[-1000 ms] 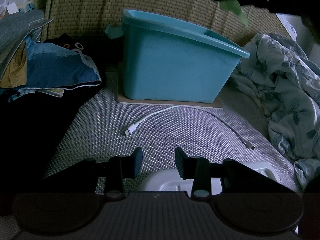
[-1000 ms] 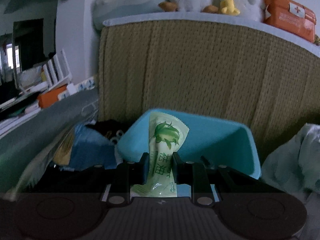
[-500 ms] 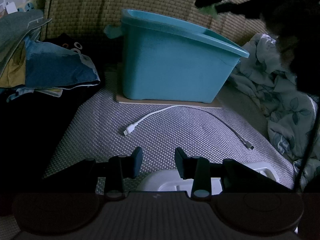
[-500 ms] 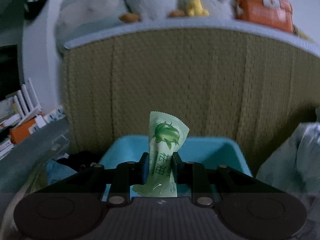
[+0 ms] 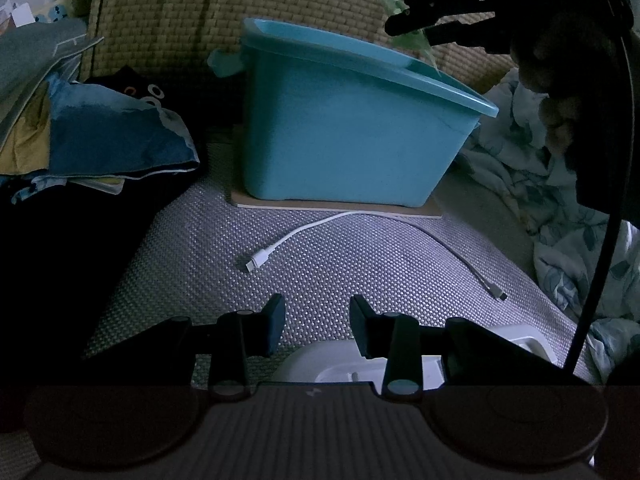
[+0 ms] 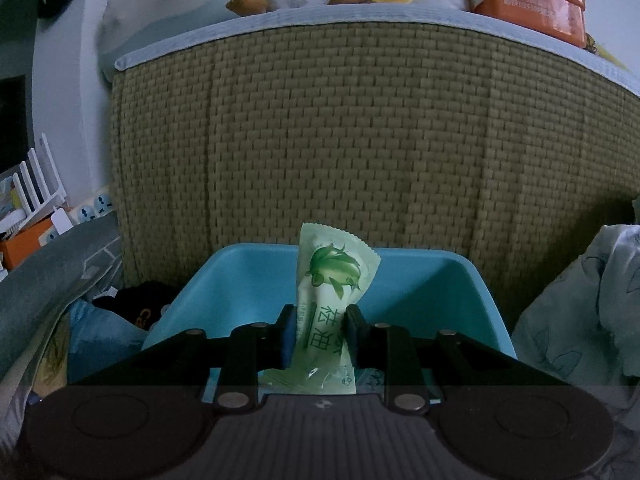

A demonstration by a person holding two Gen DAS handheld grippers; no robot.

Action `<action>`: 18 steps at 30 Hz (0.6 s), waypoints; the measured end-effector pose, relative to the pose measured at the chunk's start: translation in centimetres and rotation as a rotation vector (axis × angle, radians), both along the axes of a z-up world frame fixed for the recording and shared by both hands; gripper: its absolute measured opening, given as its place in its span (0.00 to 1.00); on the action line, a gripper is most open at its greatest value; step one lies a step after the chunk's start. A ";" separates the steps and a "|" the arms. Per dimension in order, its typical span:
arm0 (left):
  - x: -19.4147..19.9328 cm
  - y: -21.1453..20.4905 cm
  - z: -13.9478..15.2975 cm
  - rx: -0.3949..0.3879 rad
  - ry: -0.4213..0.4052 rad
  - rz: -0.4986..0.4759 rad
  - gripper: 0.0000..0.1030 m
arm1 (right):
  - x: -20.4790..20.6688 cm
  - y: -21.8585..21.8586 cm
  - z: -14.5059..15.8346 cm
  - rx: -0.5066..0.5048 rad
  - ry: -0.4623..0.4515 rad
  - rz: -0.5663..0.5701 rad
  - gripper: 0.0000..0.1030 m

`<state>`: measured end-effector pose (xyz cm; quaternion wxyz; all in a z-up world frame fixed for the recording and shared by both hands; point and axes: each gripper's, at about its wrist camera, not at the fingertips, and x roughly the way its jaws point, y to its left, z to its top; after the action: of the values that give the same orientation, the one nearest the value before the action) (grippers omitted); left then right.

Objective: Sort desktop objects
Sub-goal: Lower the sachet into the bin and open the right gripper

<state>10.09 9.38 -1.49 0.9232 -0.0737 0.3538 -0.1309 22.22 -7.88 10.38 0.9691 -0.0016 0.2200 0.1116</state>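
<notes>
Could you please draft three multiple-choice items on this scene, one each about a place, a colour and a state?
1. Where does the white cable lie?
A. inside the bin
B. on the mat in front of the bin
C. on the shelf

2. What colour is the bin?
A. teal blue
B. red
C. yellow

3. What is the right gripper doing?
A. open, holding nothing
B. clamped on the green sachet
C. gripping the cable

Key: 1 B, it curves across the mat; 2 A, both views show teal walls; 3 B, both fingers press the sachet.
</notes>
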 end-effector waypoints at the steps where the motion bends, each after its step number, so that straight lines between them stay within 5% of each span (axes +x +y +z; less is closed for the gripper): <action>1: 0.0 0.0 0.0 0.000 0.000 0.000 0.39 | 0.1 0.0 0.0 0.000 0.003 -0.001 0.28; 18: 0.0 0.0 0.0 0.000 0.000 0.000 0.39 | 0.1 -1.2 -0.1 0.052 0.024 -0.034 0.44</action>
<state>10.13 9.42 -1.52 0.9232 -0.0737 0.3537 -0.1310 22.35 -9.09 10.32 0.9679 0.0284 0.2286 0.1010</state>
